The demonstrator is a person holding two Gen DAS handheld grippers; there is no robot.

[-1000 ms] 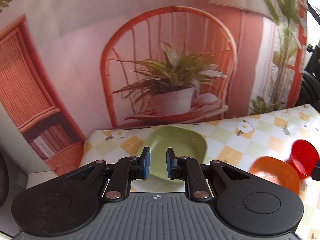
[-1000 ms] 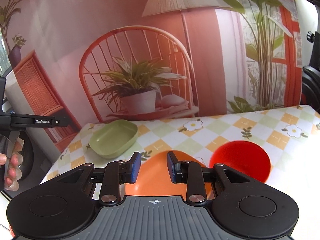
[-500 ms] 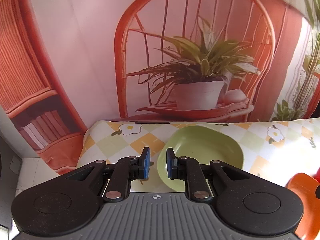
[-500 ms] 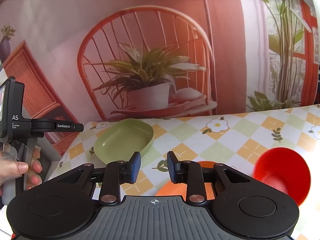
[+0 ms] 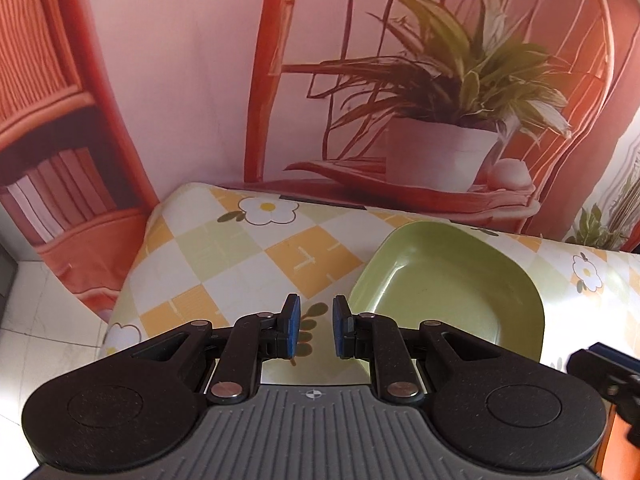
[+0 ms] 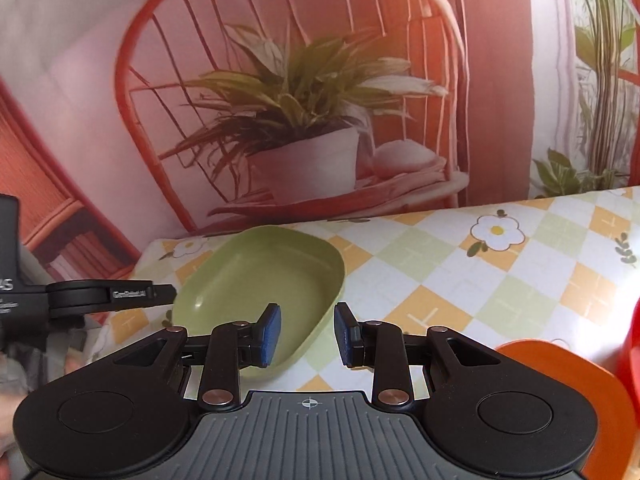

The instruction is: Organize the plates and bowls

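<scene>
Black plastic and blue rubber nearest, in both wrist views. Left gripper [image 5: 312, 328] low over the table's left end, jaws parted by a narrow gap, nothing between them but tablecloth. Right gripper [image 6: 307, 334] a little wider apart, also empty, pointed at the near rim of the green dish [image 6: 260, 276].

Just beyond the fingers, that green dish: shallow, rounded-square, empty, upright on the checked tablecloth [image 5: 224, 256] with its white daisies, near the table's left corner. Seen from the left wrist, just right of the right-hand pad, rim close beside it but apparently not touched. Seen from the right wrist, straight ahead and slightly left, with the left tool's arm reaching in beside it.

Further right in the right wrist view, an orange plate [image 6: 560, 380] cut off by the tool body, and at the very edge a sliver of red bowl [image 6: 632, 344]. Both well apart from the green dish.

Behind everything, a printed backdrop [image 5: 440, 80]: red wire chair, potted plant, shelves.

Changed within the last second: both tools swung left and closer in. Had the orange plate under the right fingers and the red bowl in full sight; now mostly out of frame, green dish central instead. Had the dish dead ahead of the left fingers; now off to their right.

Probably means the green dish gets picked first, likely to be carried towards the orange and red pieces. No grasp made yet, nothing stacked so far.
</scene>
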